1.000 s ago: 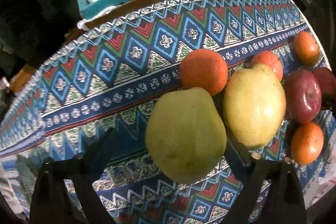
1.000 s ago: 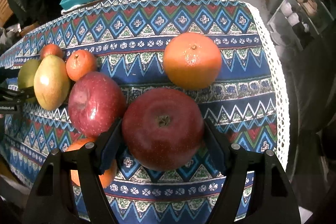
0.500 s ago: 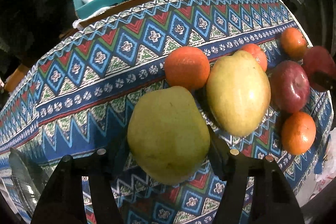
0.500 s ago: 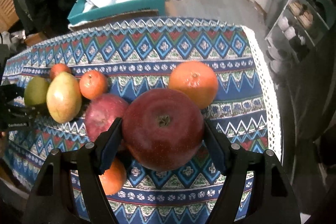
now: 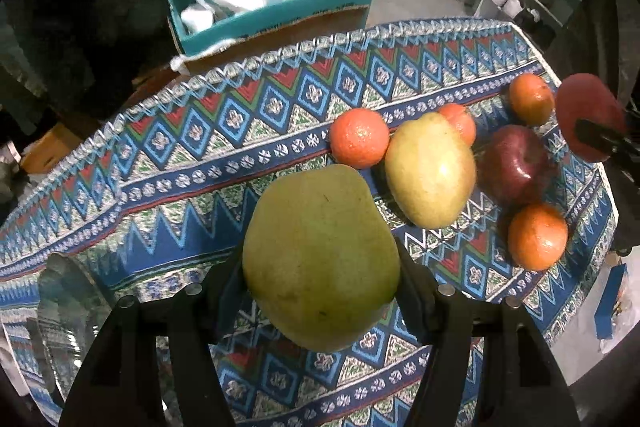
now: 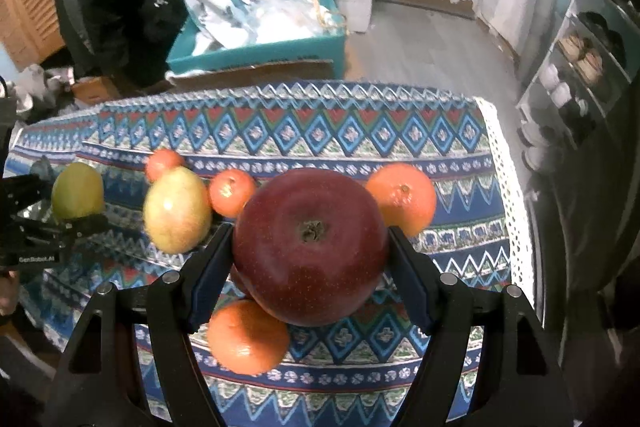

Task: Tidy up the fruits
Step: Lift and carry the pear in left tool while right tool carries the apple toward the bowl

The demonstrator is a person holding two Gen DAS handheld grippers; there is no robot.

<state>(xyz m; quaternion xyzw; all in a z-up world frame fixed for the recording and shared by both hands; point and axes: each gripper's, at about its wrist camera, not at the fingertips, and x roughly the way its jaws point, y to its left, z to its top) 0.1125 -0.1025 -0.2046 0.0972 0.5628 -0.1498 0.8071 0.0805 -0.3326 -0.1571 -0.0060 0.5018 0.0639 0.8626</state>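
Note:
My left gripper (image 5: 320,279) is shut on a green pear (image 5: 320,259) and holds it above the patterned tablecloth (image 5: 200,155). My right gripper (image 6: 308,259) is shut on a red apple (image 6: 308,247), lifted above the table; it also shows at the right edge of the left wrist view (image 5: 588,123). On the cloth lie a yellow pear (image 5: 430,171), a second red apple (image 5: 514,163) and several oranges, such as one orange (image 5: 358,143) behind the yellow pear and another orange (image 6: 402,199) to the right. The left gripper and green pear (image 6: 78,197) show at the left of the right wrist view.
A teal box (image 5: 276,15) with plastic bags stands behind the table. A clear glass dish (image 5: 68,311) sits at the left near edge. A shelf rack (image 6: 580,67) stands on the right. The lace-trimmed table edge (image 6: 508,203) drops off to the right.
Both grippers have risen and pulled back with their fruit: the green pear and the red apple are now well above the cloth, and more of the room shows.

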